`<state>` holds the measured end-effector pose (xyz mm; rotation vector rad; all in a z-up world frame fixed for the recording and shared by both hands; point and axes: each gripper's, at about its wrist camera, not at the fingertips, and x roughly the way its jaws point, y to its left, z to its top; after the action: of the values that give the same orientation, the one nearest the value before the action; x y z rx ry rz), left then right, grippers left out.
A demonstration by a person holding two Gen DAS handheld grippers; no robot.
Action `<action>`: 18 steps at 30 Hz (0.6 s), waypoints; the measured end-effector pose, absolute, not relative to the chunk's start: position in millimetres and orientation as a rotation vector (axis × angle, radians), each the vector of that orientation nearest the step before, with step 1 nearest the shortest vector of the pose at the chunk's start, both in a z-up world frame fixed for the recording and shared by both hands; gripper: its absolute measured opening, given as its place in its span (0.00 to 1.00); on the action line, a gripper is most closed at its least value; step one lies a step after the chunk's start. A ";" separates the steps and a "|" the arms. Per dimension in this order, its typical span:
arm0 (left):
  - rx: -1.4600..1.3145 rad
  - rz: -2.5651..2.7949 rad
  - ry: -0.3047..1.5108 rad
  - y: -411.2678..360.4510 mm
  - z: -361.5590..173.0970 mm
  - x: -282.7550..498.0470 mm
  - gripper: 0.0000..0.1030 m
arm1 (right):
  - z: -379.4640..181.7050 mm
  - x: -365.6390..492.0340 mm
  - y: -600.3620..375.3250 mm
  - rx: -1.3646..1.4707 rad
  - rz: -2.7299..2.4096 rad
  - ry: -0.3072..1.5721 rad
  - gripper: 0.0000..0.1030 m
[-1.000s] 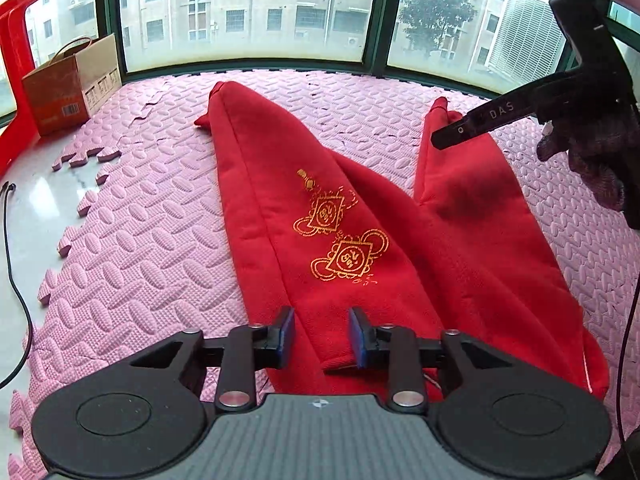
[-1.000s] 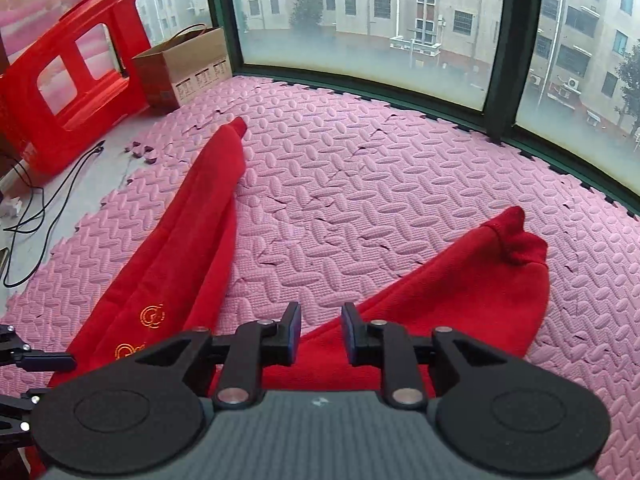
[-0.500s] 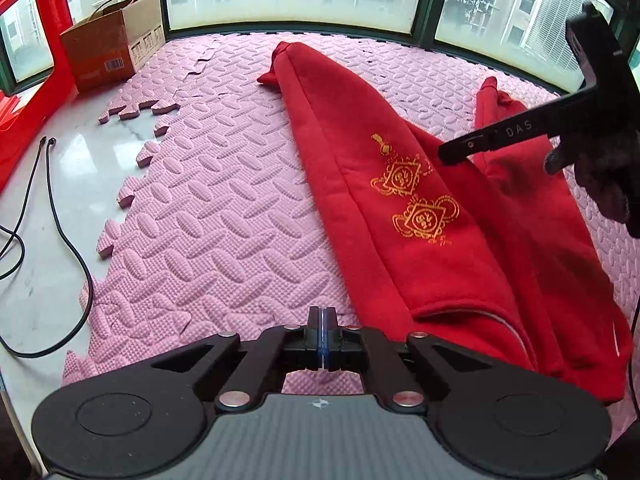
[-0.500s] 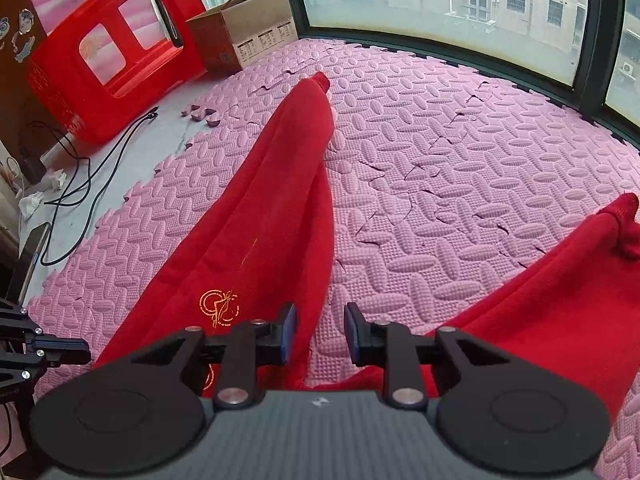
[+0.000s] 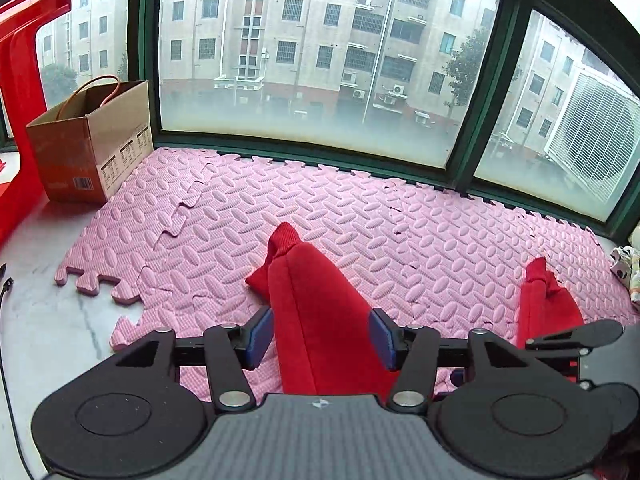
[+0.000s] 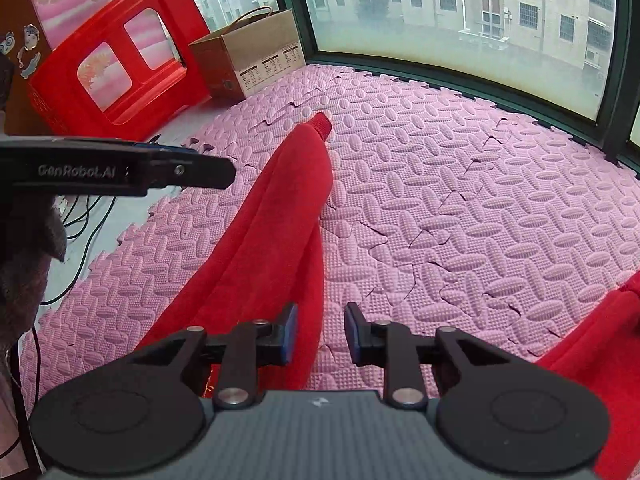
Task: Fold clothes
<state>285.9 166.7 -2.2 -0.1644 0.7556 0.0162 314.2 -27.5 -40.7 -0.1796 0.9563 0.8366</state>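
A red garment lies spread on the pink foam mat. In the left wrist view its left leg [image 5: 316, 312] runs away from me to a ribbed cuff, and the other leg's cuff [image 5: 544, 300] lies at the right. My left gripper [image 5: 321, 338] is open wide, with the left leg passing between its jaws. In the right wrist view the same leg [image 6: 272, 232] stretches up to its cuff, and the other leg [image 6: 600, 356] lies at the lower right. My right gripper [image 6: 318, 334] is open over the leg's right edge and the mat, holding nothing. The left gripper [image 6: 120, 168] shows at the left.
The pink foam mat [image 5: 400, 232] ends at a green window frame [image 5: 360, 160]. A cardboard box [image 5: 88, 148] and a red plastic stool [image 6: 116, 64] stand at the far left. Black cables [image 6: 84, 224] lie on the bare floor left of the mat.
My left gripper was shut half a second ago and is now open wide around the left leg, low and pointing at the window. My right gripper has moved forward and stayed open.
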 end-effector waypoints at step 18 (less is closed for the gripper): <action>-0.162 0.107 0.906 224.4 -48.6 334.8 0.15 | -41.1 321.0 24.0 -0.175 0.994 0.895 0.34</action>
<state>334.8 224.4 -48.6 -0.1618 0.9063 0.1069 321.0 24.0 -41.1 -0.1747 0.8946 0.9940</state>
